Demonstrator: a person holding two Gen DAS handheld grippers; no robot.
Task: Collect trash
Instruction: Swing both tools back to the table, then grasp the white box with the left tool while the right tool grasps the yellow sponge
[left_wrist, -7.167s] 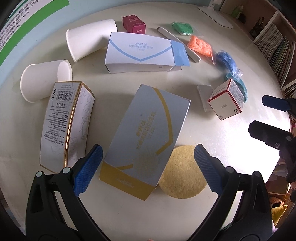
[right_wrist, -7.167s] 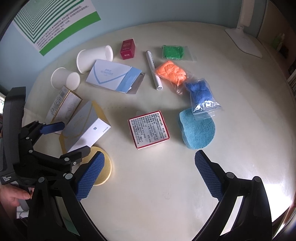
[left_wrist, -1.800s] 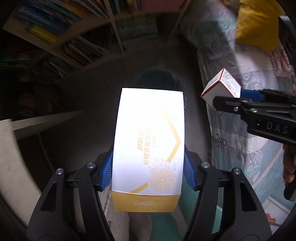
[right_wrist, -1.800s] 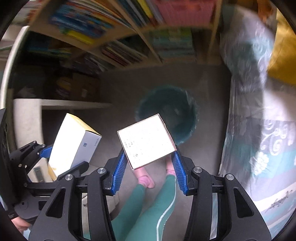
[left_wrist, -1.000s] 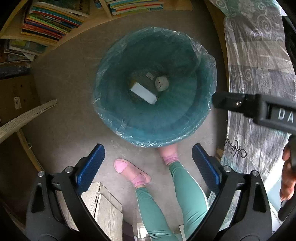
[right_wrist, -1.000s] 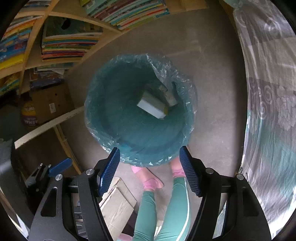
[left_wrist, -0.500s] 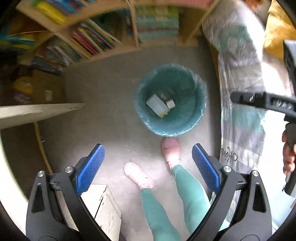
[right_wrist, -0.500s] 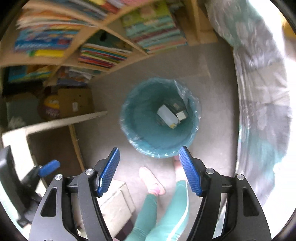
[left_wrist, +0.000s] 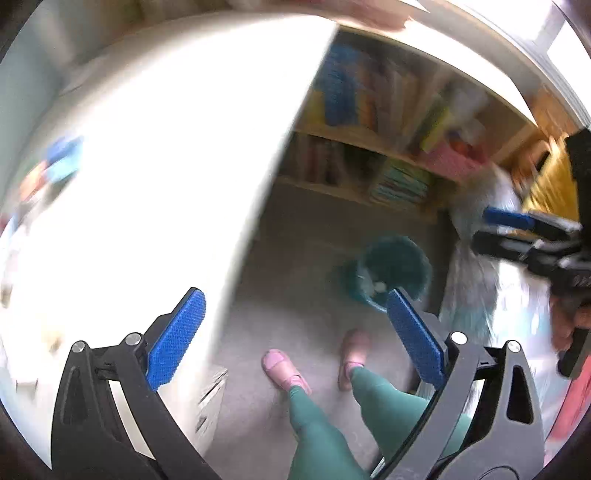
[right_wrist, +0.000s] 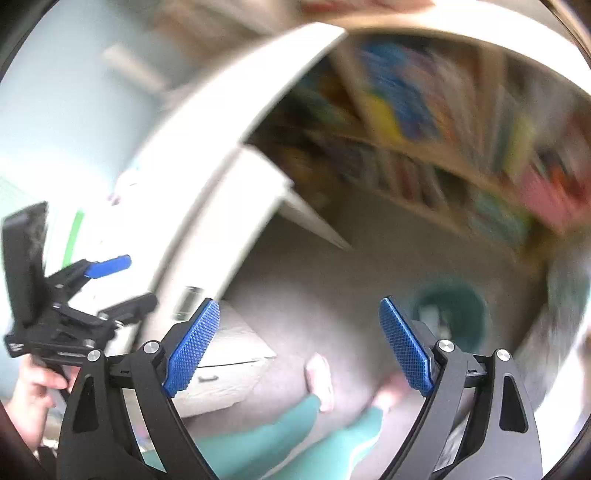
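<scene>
Grey floor (left_wrist: 295, 295) carries teal bin (left_wrist: 391, 266), near bookshelf (left_wrist: 388, 173); white table (left_wrist: 147, 166) overexposed, contents blurred.

A gray floor (left_wrist: 295, 295) sits in the middle, a bookshelf (left_wrist: 399, 155) at one o'clock, a bright white table (left_wrist: 147, 166) at ten o'clock.

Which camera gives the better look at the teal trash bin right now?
The left wrist view: the trash bin shows its rim and pale items inside, though blurred. The right wrist view shows it smaller and blurrier.

Left claw (left_wrist: 293, 338) is hanging with jaws spread wide, gripping nothing; right claw (right_wrist: 299, 349) is likewise gaping, empty, both blurred.
</scene>
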